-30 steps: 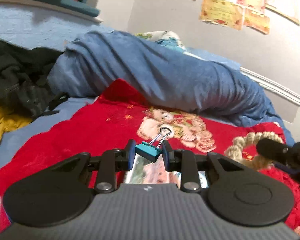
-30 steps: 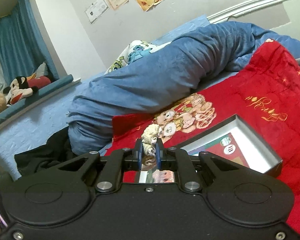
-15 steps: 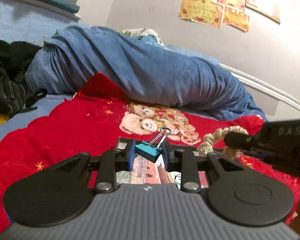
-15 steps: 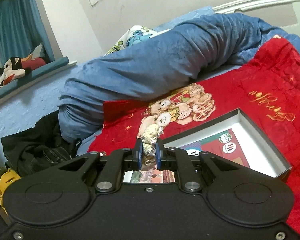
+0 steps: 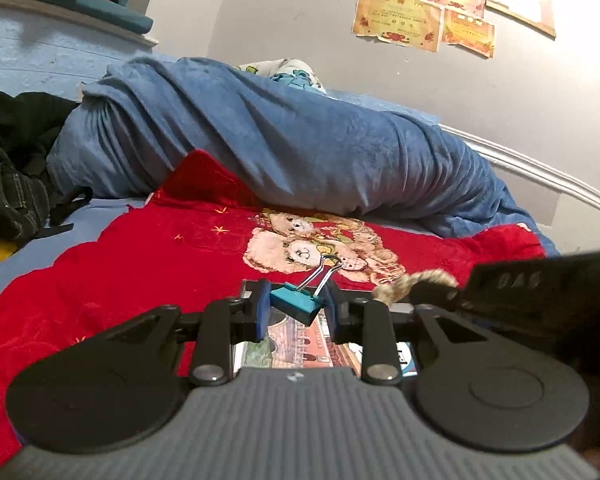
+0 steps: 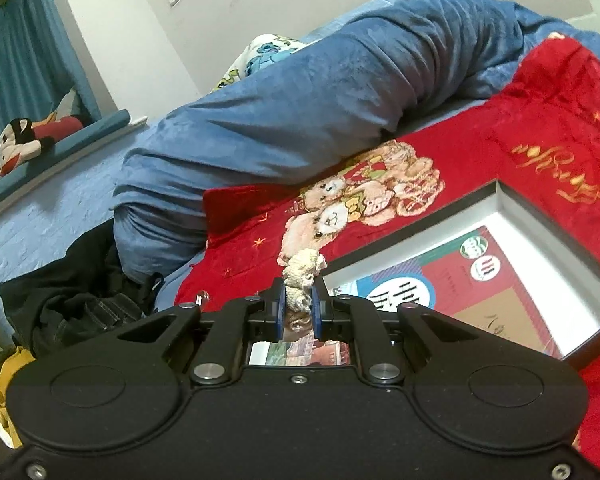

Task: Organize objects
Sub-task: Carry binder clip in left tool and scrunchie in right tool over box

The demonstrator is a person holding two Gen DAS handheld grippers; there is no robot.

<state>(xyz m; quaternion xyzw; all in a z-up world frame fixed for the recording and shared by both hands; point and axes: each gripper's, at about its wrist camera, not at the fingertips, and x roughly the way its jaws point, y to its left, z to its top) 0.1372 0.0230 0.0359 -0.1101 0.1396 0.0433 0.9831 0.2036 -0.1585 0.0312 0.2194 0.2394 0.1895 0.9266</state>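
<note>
Over the box (image 6: 500, 216) on the red blanket (image 5: 100, 280): both tools have come down since a second ago. Left tool (image 5: 296, 310) clenched on teal clip (image 5: 298, 307); right tool (image 6: 298, 306) clenched on rope (image 6: 300, 276), now just beside the left. Judgement: drop-off into the box comes next.
</note>
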